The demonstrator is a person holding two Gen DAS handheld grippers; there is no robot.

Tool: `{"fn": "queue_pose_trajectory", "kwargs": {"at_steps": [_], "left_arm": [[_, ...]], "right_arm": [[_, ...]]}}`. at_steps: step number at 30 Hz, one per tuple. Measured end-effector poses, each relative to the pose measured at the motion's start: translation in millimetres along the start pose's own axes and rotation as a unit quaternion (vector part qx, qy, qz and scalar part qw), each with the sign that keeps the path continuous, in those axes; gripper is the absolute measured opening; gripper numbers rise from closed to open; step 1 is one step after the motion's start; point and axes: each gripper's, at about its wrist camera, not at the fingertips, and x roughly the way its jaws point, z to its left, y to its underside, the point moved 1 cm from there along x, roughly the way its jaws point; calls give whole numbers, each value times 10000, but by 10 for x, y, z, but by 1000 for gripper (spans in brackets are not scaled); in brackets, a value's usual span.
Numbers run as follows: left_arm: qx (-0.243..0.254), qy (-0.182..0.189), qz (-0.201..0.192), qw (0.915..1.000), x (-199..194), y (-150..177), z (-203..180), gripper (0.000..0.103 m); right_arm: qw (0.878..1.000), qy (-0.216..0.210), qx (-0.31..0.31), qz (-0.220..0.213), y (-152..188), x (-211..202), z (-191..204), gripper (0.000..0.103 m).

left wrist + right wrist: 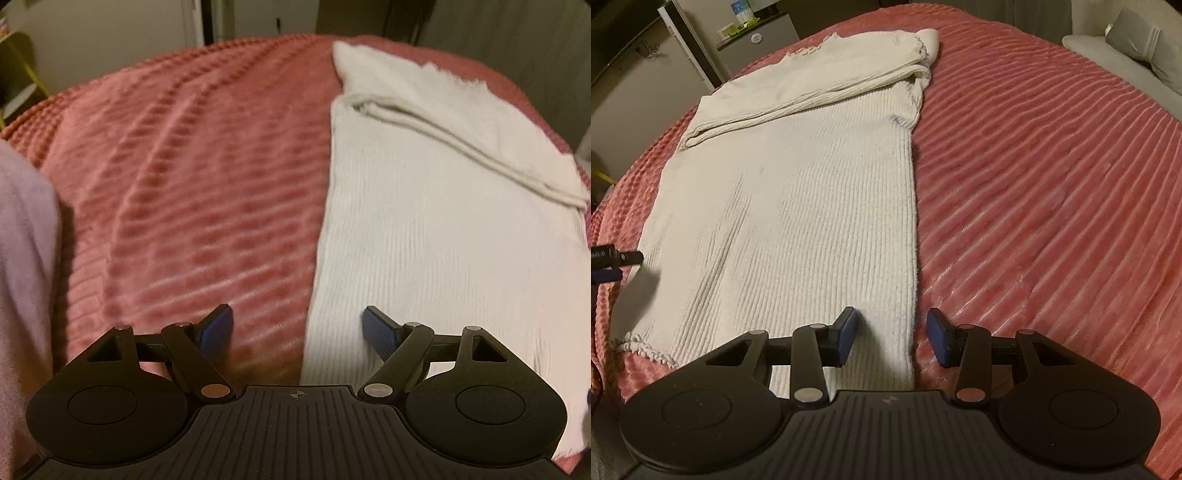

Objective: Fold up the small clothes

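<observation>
A white ribbed knit garment [798,192] lies flat on the pink ribbed bedspread [1052,206], its sleeves folded across the far end [812,96]. It fills the right half of the left wrist view [424,236]. My left gripper [297,328] is open and empty, straddling the garment's near left edge. My right gripper [892,338] is open and empty, straddling the garment's near right edge. The tip of the left gripper [617,258] shows at the left border of the right wrist view.
A pale pink cloth [22,277] lies at the left of the left wrist view. A white cabinet [701,48] stands beyond the bed at the far left. A grey pillow [1137,44] rests at the far right.
</observation>
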Motion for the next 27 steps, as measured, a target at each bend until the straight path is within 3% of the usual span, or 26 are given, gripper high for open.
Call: {"fn": "queue_pose_trajectory", "kwargs": {"at_steps": [3, 4, 6, 7, 10, 11, 16, 19, 24, 27], "left_arm": [[70, -120, 68, 9999, 45, 11, -15, 77], [85, -169, 62, 9998, 50, 7, -22, 75], [92, -268, 40, 9996, 54, -17, -38, 57], [78, -267, 30, 9996, 52, -25, -22, 54], [67, -115, 32, 9999, -23, -24, -5, 28], [72, -8, 47, 10000, -39, -25, -9, 15], [27, 201, 93, 9997, -49, -38, 3, 11], [-171, 511, 84, 9985, -109, -99, 74, 9], [-108, 1202, -273, 9923, -389, -188, 90, 4], [-7, 1357, -484, 9896, -499, -265, 62, 4]], "right_arm": [[9999, -83, 49, 48, 12, 6, -29, 34], [9999, -150, 51, 45, 14, 2, -29, 27], [9998, -201, 24, 22, 29, -9, -30, 23], [9997, -228, 14, 20, 27, -9, -28, 20], [9996, -282, 14, 55, 18, -3, -20, 16], [9995, -325, 4, 63, 15, -2, -16, 13], [9988, -477, 30, 54, 1, -17, -14, 11], [9986, -533, 63, 25, -9, -23, -15, 11], [9917, -1185, 215, -458, -70, -121, -3, 9], [9844, -1563, 453, -674, -196, -149, 22, 9]]}}
